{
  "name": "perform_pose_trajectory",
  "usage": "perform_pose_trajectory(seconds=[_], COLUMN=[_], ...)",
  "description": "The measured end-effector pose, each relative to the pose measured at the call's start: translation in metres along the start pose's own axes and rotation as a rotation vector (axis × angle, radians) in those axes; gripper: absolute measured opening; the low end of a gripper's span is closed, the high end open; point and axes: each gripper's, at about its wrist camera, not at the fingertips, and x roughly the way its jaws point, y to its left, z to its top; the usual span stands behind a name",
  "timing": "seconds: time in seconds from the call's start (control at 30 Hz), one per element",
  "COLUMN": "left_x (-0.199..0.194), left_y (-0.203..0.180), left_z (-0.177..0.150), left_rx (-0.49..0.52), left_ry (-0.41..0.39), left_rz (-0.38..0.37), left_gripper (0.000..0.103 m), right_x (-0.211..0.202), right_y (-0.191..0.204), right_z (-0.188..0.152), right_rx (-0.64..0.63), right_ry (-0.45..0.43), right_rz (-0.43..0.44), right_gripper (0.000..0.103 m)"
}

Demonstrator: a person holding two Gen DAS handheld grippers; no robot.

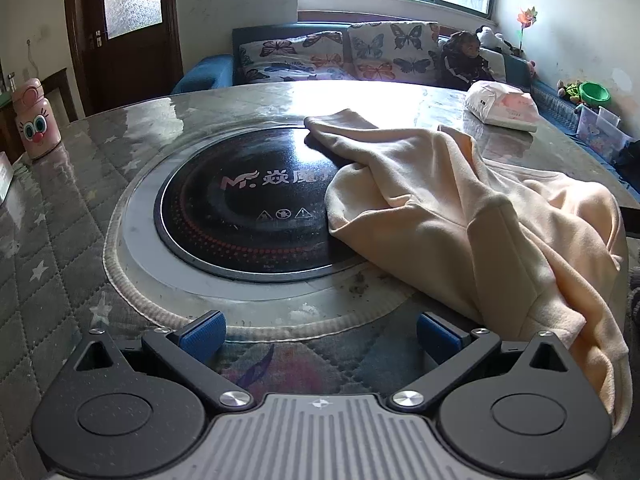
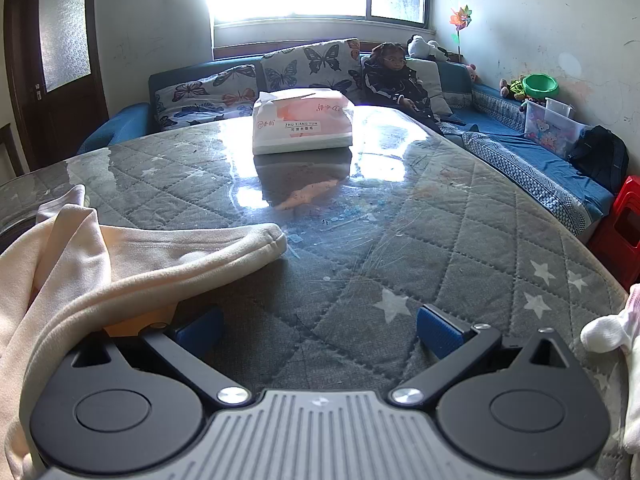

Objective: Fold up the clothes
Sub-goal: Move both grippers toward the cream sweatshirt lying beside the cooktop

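A cream long-sleeved garment (image 1: 480,216) lies crumpled on the table. In the left wrist view it covers the right side, and one sleeve reaches over the black round cooktop (image 1: 240,200). In the right wrist view the garment (image 2: 80,264) lies at the left, with a sleeve end pointing right. My left gripper (image 1: 320,338) is open and empty, just left of the garment's near edge. My right gripper (image 2: 320,332) is open and empty, with its left finger next to the cloth.
A glass-topped quilted table (image 2: 440,240) bears a tissue pack (image 2: 302,124) at the far side. A pink bottle (image 1: 34,120) stands at the table's left. A sofa with a seated child (image 2: 394,76) is behind. A red stool (image 2: 620,224) stands at the right. White cloth (image 2: 616,340) lies at the right edge.
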Motion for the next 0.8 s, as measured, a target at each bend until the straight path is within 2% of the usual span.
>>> perform_pose_trajectory(seconds=[0.33,0.5,0.8], left_x=[-0.006,-0.015,-0.03], left_y=[0.003,0.004,0.008], left_z=[0.001,-0.002,-0.01], left_rx=[-0.001,0.004,-0.015], left_ry=[-0.01,-0.039,-0.044], left_rz=[-0.019,-0.019,-0.02], left_gripper=[0.103,0.103,0.103], right_x=[-0.008,-0.037,-0.094], right_y=[-0.005,-0.007,-0.008], right_z=[0.003,0.0,-0.023], right_rx=[0.0,-0.056,-0.054], right_ry=[-0.002,-0.061,-0.088], right_rz=[0.019,0.014,0.065], right_gripper=[0.103,0.103,0.103])
